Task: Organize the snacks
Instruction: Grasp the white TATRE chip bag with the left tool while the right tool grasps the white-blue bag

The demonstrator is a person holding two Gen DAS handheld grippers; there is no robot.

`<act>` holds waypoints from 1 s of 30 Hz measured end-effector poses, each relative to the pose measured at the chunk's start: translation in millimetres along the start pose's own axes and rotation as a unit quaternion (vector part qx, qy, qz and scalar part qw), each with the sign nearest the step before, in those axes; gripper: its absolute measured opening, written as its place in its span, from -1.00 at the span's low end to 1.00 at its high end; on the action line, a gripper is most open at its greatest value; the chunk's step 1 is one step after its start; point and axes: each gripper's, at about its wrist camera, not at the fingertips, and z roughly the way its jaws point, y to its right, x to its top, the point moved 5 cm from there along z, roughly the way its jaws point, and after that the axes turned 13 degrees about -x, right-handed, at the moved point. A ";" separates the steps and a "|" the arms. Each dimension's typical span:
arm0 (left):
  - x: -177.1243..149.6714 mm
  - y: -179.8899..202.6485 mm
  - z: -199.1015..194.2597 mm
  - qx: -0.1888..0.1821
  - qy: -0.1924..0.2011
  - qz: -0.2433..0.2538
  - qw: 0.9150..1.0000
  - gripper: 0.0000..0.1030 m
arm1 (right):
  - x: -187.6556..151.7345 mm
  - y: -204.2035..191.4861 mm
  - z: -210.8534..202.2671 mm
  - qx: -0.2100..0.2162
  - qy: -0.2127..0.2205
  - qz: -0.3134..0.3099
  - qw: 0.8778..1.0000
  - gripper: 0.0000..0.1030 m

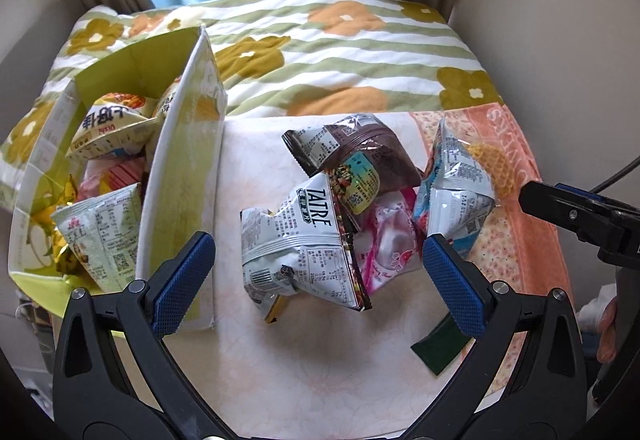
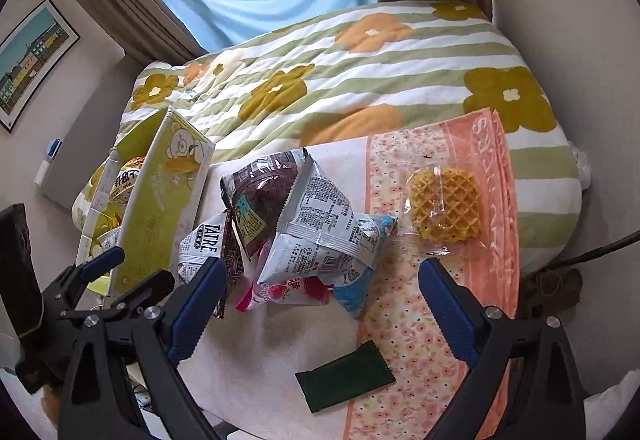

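Observation:
A pile of snack bags lies on a white cloth: a white TATRE bag [image 1: 298,240] in front, a brown bag [image 1: 360,147] behind it, a pink bag [image 1: 390,244] and a blue-white bag [image 1: 456,187] to the right. A yellow-green box [image 1: 120,175] at the left holds several snack bags. My left gripper [image 1: 320,280] is open and empty, its fingers on either side of the TATRE bag, above it. My right gripper [image 2: 320,304] is open and empty near the blue-white bag [image 2: 320,236]. A wrapped waffle [image 2: 444,203] lies on the pink towel. A dark green packet [image 2: 344,376] lies in front.
The cloth and a pink floral towel [image 2: 404,320] lie on a bed with a striped flower blanket [image 2: 360,79]. The box [image 2: 160,199] stands at the bed's left edge. Curtains and a window are behind. A cable [image 2: 600,252] runs at the right.

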 end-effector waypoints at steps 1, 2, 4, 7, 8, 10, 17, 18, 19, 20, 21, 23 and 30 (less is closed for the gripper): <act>-1.0 -0.6 6.9 0.005 -0.005 -0.001 1.000 0.99 | 1.3 -0.4 9.3 0.007 -0.010 0.007 1.000 0.86; -1.8 -1.0 13.1 0.011 -0.009 0.000 1.000 0.99 | 2.0 -1.2 18.0 0.016 -0.018 0.016 1.000 0.86; -2.4 -0.2 23.9 0.020 -0.015 0.008 1.000 0.99 | 2.6 -1.8 32.9 0.024 -0.029 0.031 0.999 0.86; -2.1 1.1 38.3 0.039 -0.021 0.031 0.999 0.99 | 3.4 -3.1 50.9 0.022 -0.044 0.044 0.998 0.86; -2.2 1.0 43.3 0.047 -0.026 0.038 0.998 0.99 | 4.5 -3.2 55.5 0.025 -0.048 0.048 0.997 0.85; -2.5 -1.0 51.5 0.056 -0.034 0.045 0.997 0.98 | 6.4 -5.7 62.5 0.027 -0.053 0.054 0.997 0.85; -8.6 -16.5 76.5 0.063 -0.064 0.020 0.996 0.83 | 13.4 -11.0 79.5 0.014 -0.060 0.052 0.997 0.86; -9.3 -17.4 80.7 0.062 -0.070 0.019 0.995 0.77 | 13.6 -11.0 81.2 0.012 -0.059 0.050 0.997 0.86; -10.5 -18.4 85.0 0.061 -0.076 0.018 0.995 0.74 | 13.9 -10.6 83.2 0.010 -0.060 0.050 0.997 0.86; -11.8 -19.6 88.2 0.064 -0.079 0.019 0.995 0.73 | 13.9 -9.5 85.3 0.008 -0.061 0.053 0.997 0.86; -12.8 -20.8 90.2 0.068 -0.080 0.022 0.994 0.72 | 13.8 -7.9 87.2 0.008 -0.063 0.059 0.996 0.86; -13.9 -24.3 92.9 0.071 -0.083 0.022 0.994 0.66 | 13.7 -4.1 90.3 0.007 -0.063 0.070 0.996 0.86; -21.4 -35.0 96.8 0.056 -0.112 0.017 0.992 0.38 | 9.4 -1.5 102.6 0.037 -0.081 0.089 0.992 0.86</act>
